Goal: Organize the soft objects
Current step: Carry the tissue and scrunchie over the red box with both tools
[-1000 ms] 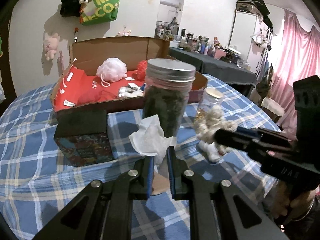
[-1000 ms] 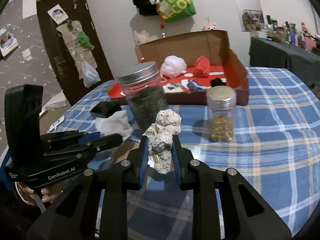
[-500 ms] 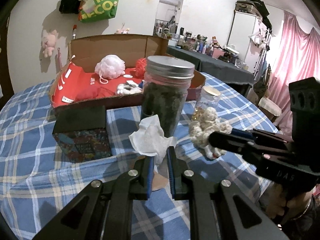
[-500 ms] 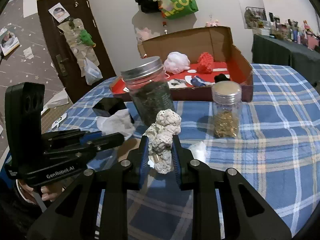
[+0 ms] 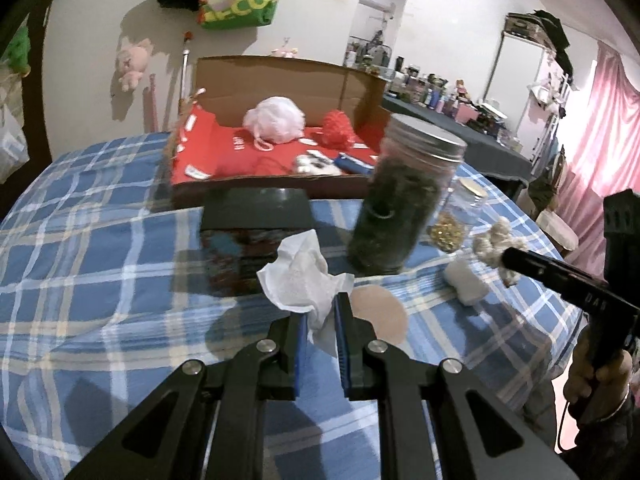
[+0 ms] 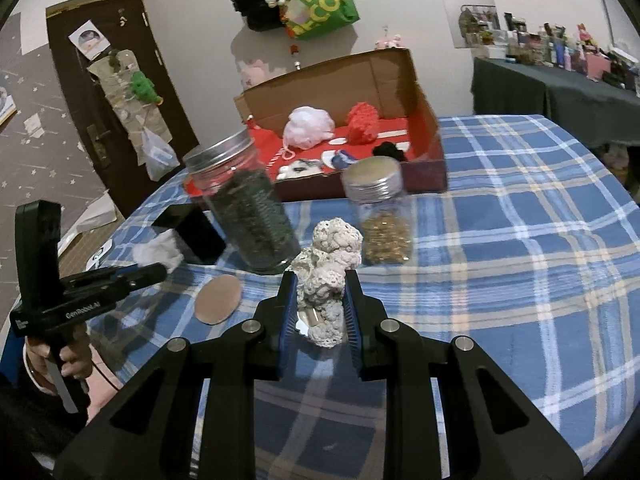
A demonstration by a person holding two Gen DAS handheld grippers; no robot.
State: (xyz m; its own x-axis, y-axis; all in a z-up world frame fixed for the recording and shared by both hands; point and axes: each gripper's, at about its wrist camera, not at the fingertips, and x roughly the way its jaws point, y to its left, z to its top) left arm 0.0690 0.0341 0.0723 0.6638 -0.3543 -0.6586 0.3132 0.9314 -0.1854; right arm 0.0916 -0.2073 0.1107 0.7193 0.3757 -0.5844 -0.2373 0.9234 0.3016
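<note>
My left gripper [image 5: 322, 320] is shut on a crumpled white tissue [image 5: 300, 280], held just above the checked tablecloth. My right gripper [image 6: 320, 292] is shut on a cream crocheted toy [image 6: 330, 272], also clear of the table. In the left wrist view the right gripper's tip [image 5: 510, 258] and the toy [image 5: 494, 240] show at the right. The right wrist view has the left gripper [image 6: 156, 270] with the tissue [image 6: 158, 252] at its left. Behind stands an open cardboard box [image 5: 280, 70] lined in red, holding a white bath pouf [image 5: 274, 120] and a red crocheted ball [image 5: 338, 130].
A tall jar of dark leaves [image 5: 400, 208] and a small jar of gold bits [image 6: 380, 220] stand before the box. A black box [image 5: 256, 216] sits left of the tall jar. A round beige pad [image 5: 380, 312] and a small white wad [image 5: 466, 286] lie on the cloth.
My left gripper has drifted left with the tissue, so the tall jar now sits right of it and the beige pad is uncovered. My right gripper has shifted right with the toy.
</note>
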